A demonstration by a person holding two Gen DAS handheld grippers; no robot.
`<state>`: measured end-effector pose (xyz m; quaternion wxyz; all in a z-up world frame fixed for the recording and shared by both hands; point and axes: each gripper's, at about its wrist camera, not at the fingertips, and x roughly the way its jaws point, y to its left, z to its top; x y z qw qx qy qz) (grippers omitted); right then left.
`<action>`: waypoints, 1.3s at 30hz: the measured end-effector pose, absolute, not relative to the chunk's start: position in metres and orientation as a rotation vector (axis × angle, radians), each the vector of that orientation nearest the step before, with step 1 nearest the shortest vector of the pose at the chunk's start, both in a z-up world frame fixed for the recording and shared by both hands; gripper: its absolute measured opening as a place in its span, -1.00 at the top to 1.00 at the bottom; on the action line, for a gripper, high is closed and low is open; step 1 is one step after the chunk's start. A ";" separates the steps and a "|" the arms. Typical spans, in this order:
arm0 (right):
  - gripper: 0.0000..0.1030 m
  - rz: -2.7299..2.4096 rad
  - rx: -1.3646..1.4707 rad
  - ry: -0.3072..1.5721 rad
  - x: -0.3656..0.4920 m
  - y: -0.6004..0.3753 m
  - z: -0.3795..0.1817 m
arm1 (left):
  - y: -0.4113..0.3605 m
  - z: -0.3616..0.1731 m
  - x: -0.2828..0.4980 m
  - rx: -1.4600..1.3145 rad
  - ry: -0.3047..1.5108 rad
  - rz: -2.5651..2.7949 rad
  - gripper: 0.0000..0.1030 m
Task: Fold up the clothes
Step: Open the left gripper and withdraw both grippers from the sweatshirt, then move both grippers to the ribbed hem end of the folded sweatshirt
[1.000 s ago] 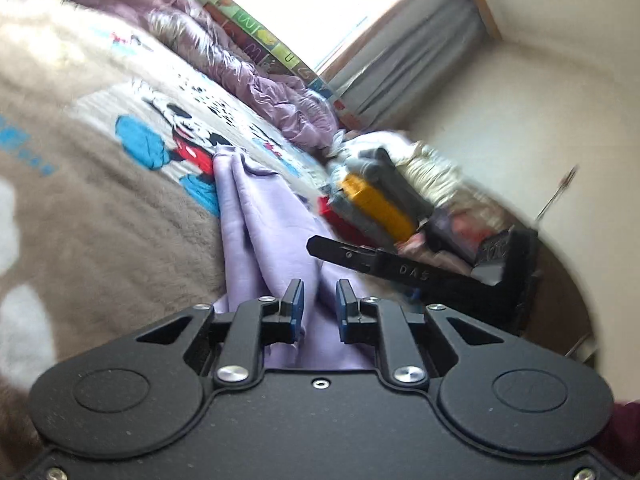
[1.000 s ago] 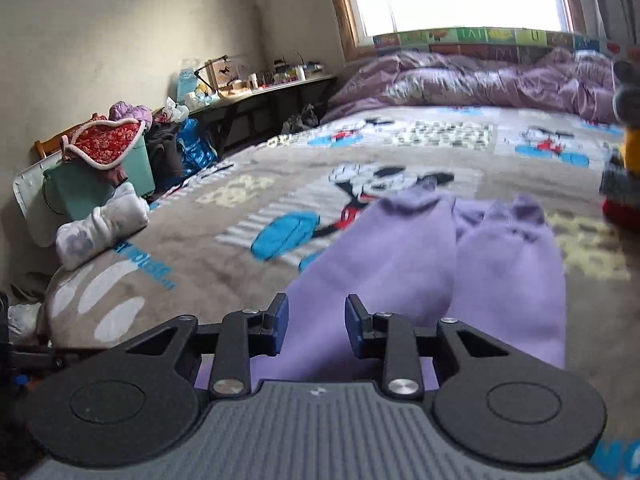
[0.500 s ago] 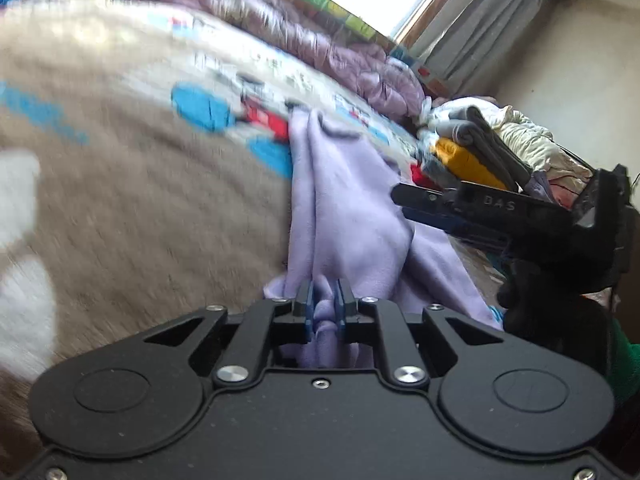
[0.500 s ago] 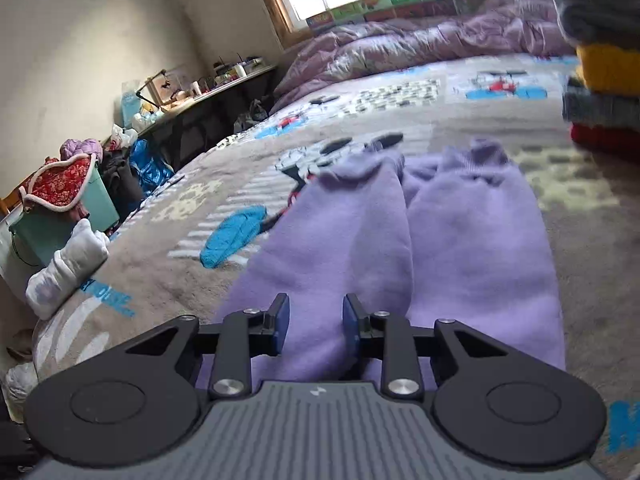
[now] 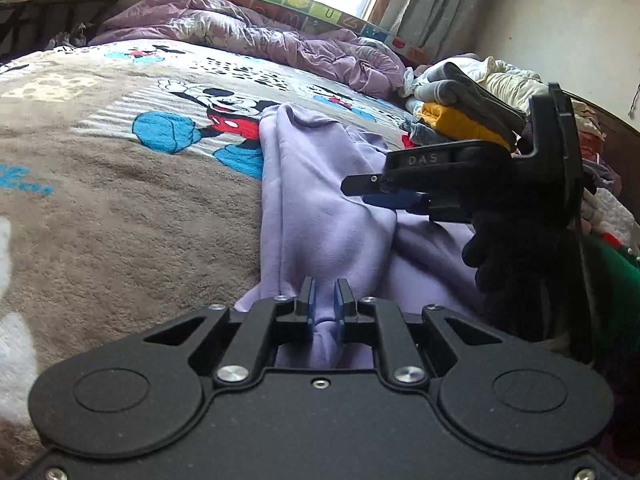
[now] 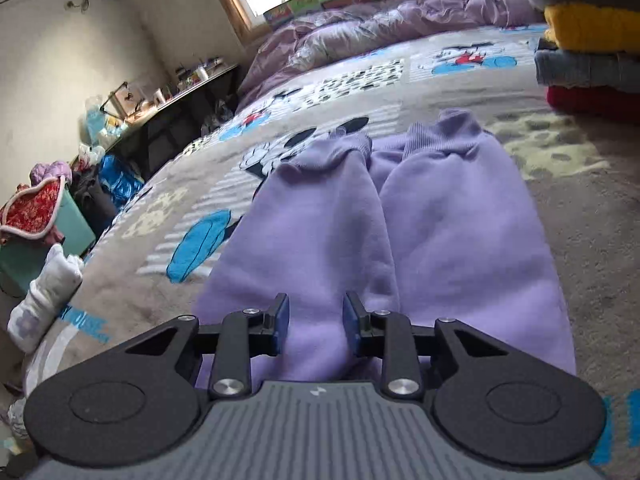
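Item: lilac trousers (image 6: 400,220), laid lengthwise on cartoon-print blanket (image 5: 120,208), cuffs pointing away twd window, legs side by side & touching.
L gripper (image 5: 324,308): pads pinched tight on a bunch of waist-end fabric.
R gripper (image 6: 316,320): jaws partway apart, fabric lies between the pads; can't tell if they press on it. Also seen in L view, over the garment's right side.
Nearby: stack of folded clothes (image 6: 588,48) to the right, rumpled purple duvet (image 5: 248,36) at far end.
Step (est.): gripping the waist end to start a fold. Next needs R grip secured, then both ends lifted evenly.
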<state>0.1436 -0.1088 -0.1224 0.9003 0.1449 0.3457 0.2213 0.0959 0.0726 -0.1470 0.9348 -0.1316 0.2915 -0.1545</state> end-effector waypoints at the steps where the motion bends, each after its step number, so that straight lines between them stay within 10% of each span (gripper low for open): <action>1: 0.40 0.456 0.290 0.721 0.145 -0.108 -0.121 | 0.072 -0.148 0.096 -0.267 0.594 -0.318 0.79; 11: 0.24 0.511 0.365 0.603 0.097 -0.144 -0.083 | 0.078 -0.127 0.070 -0.283 0.482 -0.373 0.44; 27: 0.12 0.458 0.147 0.481 -0.026 -0.236 -0.114 | 0.097 -0.116 0.049 -0.240 0.454 -0.294 0.43; 31: 0.08 0.504 0.022 0.464 -0.051 -0.237 -0.117 | 0.102 -0.108 0.033 -0.168 0.428 -0.302 0.02; 39: -0.07 0.586 -0.288 0.402 -0.085 -0.218 -0.113 | 0.083 -0.104 0.004 0.226 0.401 -0.321 -0.08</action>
